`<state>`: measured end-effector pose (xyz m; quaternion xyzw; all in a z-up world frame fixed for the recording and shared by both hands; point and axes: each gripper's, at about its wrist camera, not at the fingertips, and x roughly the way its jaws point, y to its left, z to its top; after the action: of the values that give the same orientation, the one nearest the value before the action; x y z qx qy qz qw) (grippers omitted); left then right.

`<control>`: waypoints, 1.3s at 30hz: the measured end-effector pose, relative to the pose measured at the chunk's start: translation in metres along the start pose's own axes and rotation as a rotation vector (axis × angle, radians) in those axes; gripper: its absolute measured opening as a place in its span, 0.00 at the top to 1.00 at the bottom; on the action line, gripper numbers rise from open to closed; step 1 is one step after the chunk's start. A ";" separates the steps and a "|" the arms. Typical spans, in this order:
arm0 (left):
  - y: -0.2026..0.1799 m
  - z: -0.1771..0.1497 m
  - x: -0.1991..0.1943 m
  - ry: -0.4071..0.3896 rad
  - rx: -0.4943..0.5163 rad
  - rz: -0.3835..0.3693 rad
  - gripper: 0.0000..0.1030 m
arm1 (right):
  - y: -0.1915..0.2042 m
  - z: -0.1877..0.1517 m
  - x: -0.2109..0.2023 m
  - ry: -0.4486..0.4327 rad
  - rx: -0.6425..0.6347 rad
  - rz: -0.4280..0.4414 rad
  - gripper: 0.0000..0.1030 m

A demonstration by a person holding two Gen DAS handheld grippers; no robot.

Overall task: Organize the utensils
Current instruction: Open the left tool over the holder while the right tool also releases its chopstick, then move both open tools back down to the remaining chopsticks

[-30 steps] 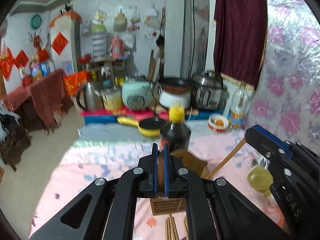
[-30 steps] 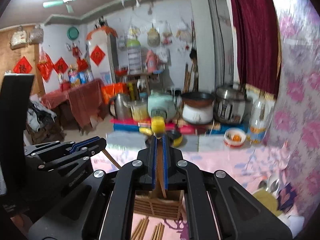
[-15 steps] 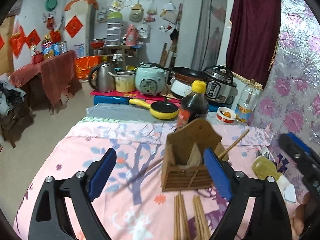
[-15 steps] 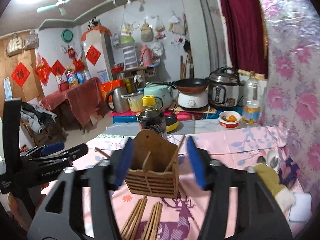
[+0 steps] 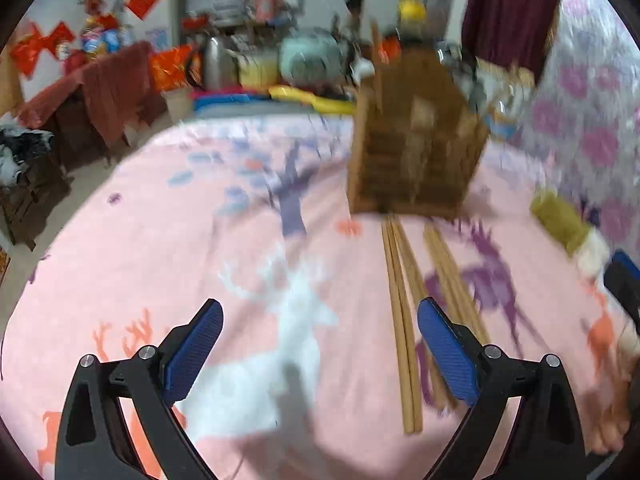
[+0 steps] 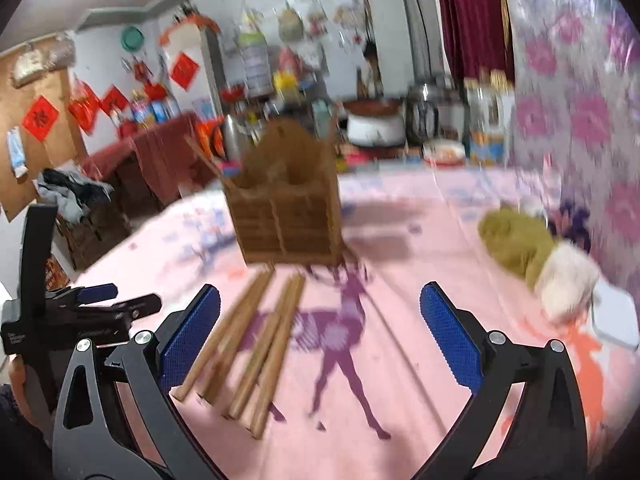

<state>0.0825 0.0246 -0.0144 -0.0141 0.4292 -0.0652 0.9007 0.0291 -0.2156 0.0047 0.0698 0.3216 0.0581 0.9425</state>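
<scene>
Wooden holder point(image 6: 290, 204): slatted utensil box, upright on the table, toward the far edge. Two front compartments show in the right wrist view, tall arched back panel behind them. Pretty blurry in both views tbh.
What's in it: at least one chopstick point(image 6: 204, 158) leaning out of the left compartment, tip sticking up to the left. Right compartment, can't tell, too smeared.
Loose chopsticks point(image 5: 404, 320): wooden, lying flat on the cloth right in front of the holder, in two little bundles side by side, far ends almost touching the holder's base. Near ends point back toward the grippers.
Tablecloth point(image 5: 140, 240): pink, with white, orange and purple deer printed on it.
Left gripper point(image 5: 320, 344): blue pads spreading wide, nothing between them but cloth. The left bundle runs just inside its right finger, no contact that I can see.
Right gripper point(image 6: 320, 332): same deal, jaws opening out wide, not pinching anything. The chopstick bundles lie below, close to its left finger, near ends roughly level with the pad.
Rag point(image 6: 516, 240): olive and white lump near the right edge of the table, well apart from the holder.
Bottle point(image 5: 412, 20): yellow cap poking up behind the holder, rest hidden.
Background: pots, cookers and a kettle beyond the far edge, all fuzzy.
</scene>
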 end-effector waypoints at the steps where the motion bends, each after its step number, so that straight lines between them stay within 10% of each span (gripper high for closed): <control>1: -0.001 -0.003 0.003 0.008 0.010 -0.001 0.07 | -0.004 -0.001 0.004 0.021 0.023 0.008 0.06; 15: -0.027 -0.018 0.036 0.121 0.156 0.030 0.07 | -0.021 -0.006 0.022 0.117 0.120 0.023 0.06; 39: 0.006 -0.006 0.065 0.180 0.038 0.106 0.05 | -0.026 -0.008 0.024 0.125 0.151 0.025 0.06</control>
<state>0.1190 0.0219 -0.0682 0.0315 0.5073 -0.0266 0.8608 0.0447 -0.2362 -0.0203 0.1410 0.3826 0.0497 0.9117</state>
